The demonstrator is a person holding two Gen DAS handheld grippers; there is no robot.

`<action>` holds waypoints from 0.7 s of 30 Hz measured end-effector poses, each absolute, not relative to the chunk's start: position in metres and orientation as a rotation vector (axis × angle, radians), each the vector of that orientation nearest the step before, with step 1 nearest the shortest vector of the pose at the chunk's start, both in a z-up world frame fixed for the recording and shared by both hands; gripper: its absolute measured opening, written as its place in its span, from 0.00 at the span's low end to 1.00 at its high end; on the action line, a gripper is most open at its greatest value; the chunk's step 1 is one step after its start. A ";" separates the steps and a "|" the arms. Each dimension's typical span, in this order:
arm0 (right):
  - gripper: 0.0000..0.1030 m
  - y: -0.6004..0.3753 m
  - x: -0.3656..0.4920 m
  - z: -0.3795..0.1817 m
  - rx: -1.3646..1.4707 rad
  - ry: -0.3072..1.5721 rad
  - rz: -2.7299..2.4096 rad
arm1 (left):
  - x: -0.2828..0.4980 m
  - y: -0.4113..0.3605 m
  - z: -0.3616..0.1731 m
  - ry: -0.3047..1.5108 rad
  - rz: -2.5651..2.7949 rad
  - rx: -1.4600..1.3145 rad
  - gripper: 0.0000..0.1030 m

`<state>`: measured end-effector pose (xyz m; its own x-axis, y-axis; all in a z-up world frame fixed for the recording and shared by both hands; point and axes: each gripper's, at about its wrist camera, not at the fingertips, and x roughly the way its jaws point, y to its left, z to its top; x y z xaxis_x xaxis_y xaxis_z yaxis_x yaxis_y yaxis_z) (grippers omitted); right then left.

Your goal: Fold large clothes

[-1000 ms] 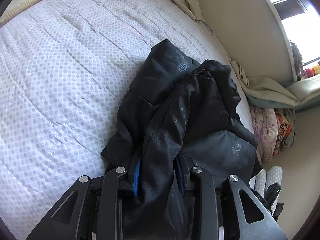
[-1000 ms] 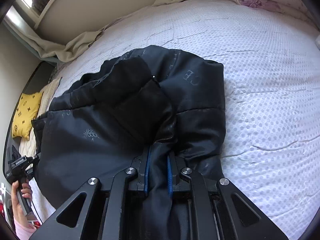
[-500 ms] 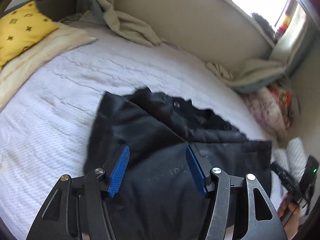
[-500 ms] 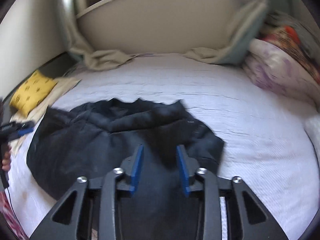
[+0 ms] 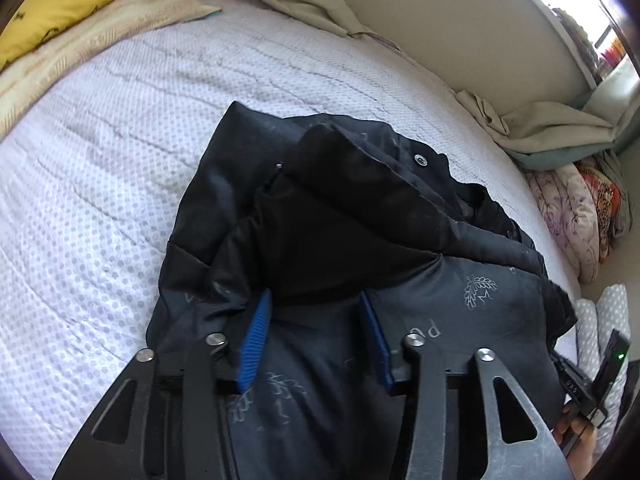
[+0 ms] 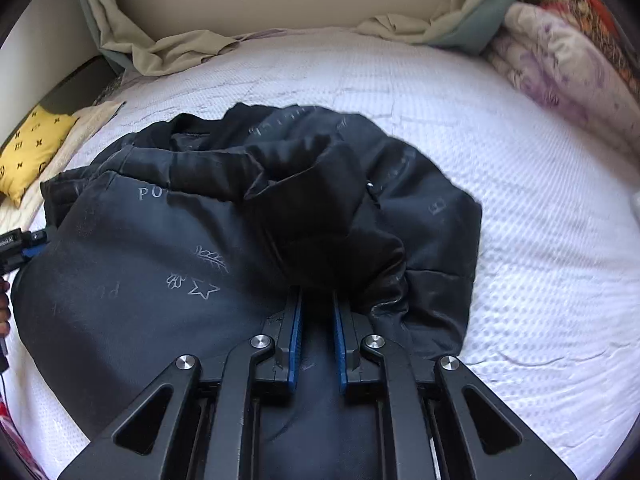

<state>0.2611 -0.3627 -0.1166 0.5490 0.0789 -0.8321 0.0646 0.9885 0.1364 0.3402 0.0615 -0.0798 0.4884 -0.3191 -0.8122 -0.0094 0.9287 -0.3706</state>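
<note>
around the edges first: a yellow pillow (image 5: 56, 4) with dark marks sits at the far left corner of the bed (image 5: 100, 184), on a cream blanket (image 5: 108, 36). crumpled beige sheets (image 6: 172, 50) pile against the wall at the head end, and a heap of floral bedding (image 6: 560, 60) fills the far right corner. nothing lies on the open stretch of dotted white bed cover beyond the garment.

the black jacket (image 5: 340, 216) is bunched in the middle of the bed, close to both cameras. it is dark, slightly shiny, printed with faint pale leaves, stars and letters, and one round metal snap shows near its far edge. a matte black flap is folded over on top, and the fabric is rumpled rather than flat.

its long axis runs across the bed from the left gripper side to the right gripper side; which end is collar or hem i cannot tell.

the left gripper (image 5: 316, 336) has its blue pads apart with jacket fabric running between them; its jaws have just been closing in, and the pads do not clearly press the cloth. the right gripper (image 6: 316, 336) has its jaws drawn in tight, pinching a fold of the jacket. in the right wrist view, part of the left gripper and a hand (image 6: 4, 304) peek in at the left edge.
</note>
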 end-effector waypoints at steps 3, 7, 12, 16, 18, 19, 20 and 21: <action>0.01 -0.364 0.262 -0.122 0.154 0.993 0.004 | 0.338 0.065 -0.085 1.041 -0.200 -0.353 0.43; 0.00 -0.360 0.261 -0.131 0.115 0.981 -0.005 | 0.337 0.055 -0.089 1.010 -0.176 -0.256 0.42; 0.00 -0.366 0.267 -0.130 0.197 0.986 -0.004 | 0.337 0.046 -0.078 1.014 -0.146 -0.192 0.50; 0.15 -0.381 0.262 -0.113 0.340 0.992 0.033 | 0.322 0.026 -0.046 0.965 -0.126 -0.113 0.76; 0.39 -0.383 0.257 -0.094 0.381 0.955 0.052 | 0.312 0.018 -0.031 0.924 -0.125 -0.097 0.81; 0.41 -0.380 0.252 -0.081 0.366 0.917 0.048 | 0.306 0.014 -0.024 0.899 -0.130 -0.095 0.82; 0.42 -0.377 0.248 -0.071 0.330 0.886 0.039 | 0.298 0.008 -0.016 0.872 -0.144 -0.090 0.82; 0.42 -0.370 0.242 -0.058 0.273 0.841 0.023 | 0.290 -0.001 -0.010 0.849 -0.171 -0.077 0.82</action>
<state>0.2421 -0.3698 -0.0583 0.6683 0.1275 -0.7329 0.0875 0.9649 0.2477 0.2901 -0.0012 -0.0100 0.6480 -0.1808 -0.7398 0.1195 0.9835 -0.1356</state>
